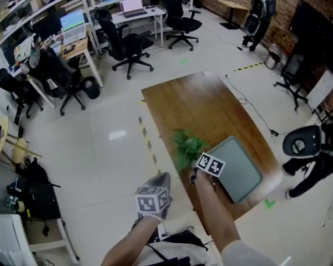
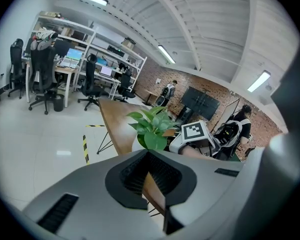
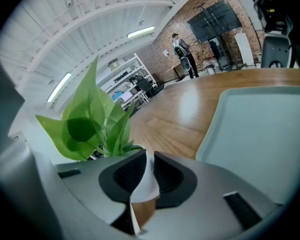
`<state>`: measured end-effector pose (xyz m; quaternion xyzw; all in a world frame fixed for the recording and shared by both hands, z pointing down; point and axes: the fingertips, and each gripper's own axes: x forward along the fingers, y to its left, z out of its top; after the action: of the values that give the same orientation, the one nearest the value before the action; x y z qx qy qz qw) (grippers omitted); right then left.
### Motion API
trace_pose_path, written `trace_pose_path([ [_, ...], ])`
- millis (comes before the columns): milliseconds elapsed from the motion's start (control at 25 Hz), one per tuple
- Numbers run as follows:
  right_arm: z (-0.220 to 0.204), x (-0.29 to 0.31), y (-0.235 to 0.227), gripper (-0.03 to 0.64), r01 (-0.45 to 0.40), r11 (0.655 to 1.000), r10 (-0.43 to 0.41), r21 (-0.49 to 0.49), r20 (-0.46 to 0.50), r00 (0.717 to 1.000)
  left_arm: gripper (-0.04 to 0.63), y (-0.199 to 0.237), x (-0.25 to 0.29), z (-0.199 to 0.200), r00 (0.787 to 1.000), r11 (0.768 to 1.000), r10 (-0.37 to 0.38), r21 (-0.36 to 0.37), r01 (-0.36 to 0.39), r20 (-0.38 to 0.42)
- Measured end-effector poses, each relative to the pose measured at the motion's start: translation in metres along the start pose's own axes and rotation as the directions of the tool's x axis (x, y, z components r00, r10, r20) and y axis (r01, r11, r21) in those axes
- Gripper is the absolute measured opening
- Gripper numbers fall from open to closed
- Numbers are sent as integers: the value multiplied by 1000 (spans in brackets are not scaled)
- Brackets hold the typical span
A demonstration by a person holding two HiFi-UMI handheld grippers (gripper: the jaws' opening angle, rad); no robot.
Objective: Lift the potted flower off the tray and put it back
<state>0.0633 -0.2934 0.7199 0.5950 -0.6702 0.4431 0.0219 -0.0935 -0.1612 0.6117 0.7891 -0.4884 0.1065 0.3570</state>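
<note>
Potted flower (image 1: 186, 146): off the tray, just beside the tray's left edge, over the near left part of the wooden table (image 1: 200, 101). No view shows whether the pot's base rests on the wood.

Tray (image 1: 243, 173): grey-green, flat on the table's near right part, with nothing on it.

Right gripper (image 3: 146, 178): jaws closed on the pot rim (image 3: 146, 185). The thin white wall stands between the two dark pads, one pad on each side of it.

Flower relative to right fingers: the green leaves rise up and to the left of the jaws in the right gripper view. The tray's edge lies to their right, apart from the pot.

Left gripper (image 2: 149, 178): jaws a narrow gap apart and gripping nothing. Only the table's brown edge shows through the gap.

Flower relative to left fingers: ahead of the jaws and well clear of them, no contact. The right gripper's marker cube (image 2: 196, 130) shows just to the right of the leaves.

Left gripper position: in the head view, left of the table edge, over the pale floor (image 1: 105, 148), lower in the picture than the plant.
</note>
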Motion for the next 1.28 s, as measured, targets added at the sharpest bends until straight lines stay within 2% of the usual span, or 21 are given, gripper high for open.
trace_pose_path([
  [120, 1, -1, -1, 82, -3, 1000, 3, 5, 5, 1000, -3, -2, 3, -1, 1000, 1000, -4, 2, 4, -6],
  [320, 8, -10, -2, 87, -10, 1000, 10, 2, 21, 1000, -3, -10, 5, -3, 1000, 1000, -12, 0, 12, -5],
  [600, 29, -51, -1, 88, -35, 999, 37, -30, 70, 997, -3, -19, 3, 0, 1000, 1000, -10, 9, 10, 26],
  [680, 28, -69, 2, 88, -50, 994, 56, -93, 67, 996, -3, -25, 2, 0, 999, 1000, -11, 24, 10, 41],
  [760, 23, -90, 8, 87, -55, 977, 67, -206, 50, 996, -3, -31, 2, 0, 998, 999, -17, 40, 15, 52],
  [840, 13, -108, 11, 89, -55, 947, 66, -318, 25, 998, -3, -36, 1, 1, 998, 998, -20, 61, 16, 59],
  [1000, -10, -141, 15, 89, -59, 881, 54, -470, -26, 998, -3, -43, -3, -5, 998, 997, -31, 72, 26, 62],
  [1120, -21, -162, 14, 89, -45, 862, 35, -504, -30, 999, -3, -47, -3, -10, 997, 997, -43, 74, 39, 58],
  [1280, -31, -185, 7, 89, -33, 891, 22, -454, -30, 999, -3, -54, -8, -14, 997, 995, -56, 89, 51, 52],
])
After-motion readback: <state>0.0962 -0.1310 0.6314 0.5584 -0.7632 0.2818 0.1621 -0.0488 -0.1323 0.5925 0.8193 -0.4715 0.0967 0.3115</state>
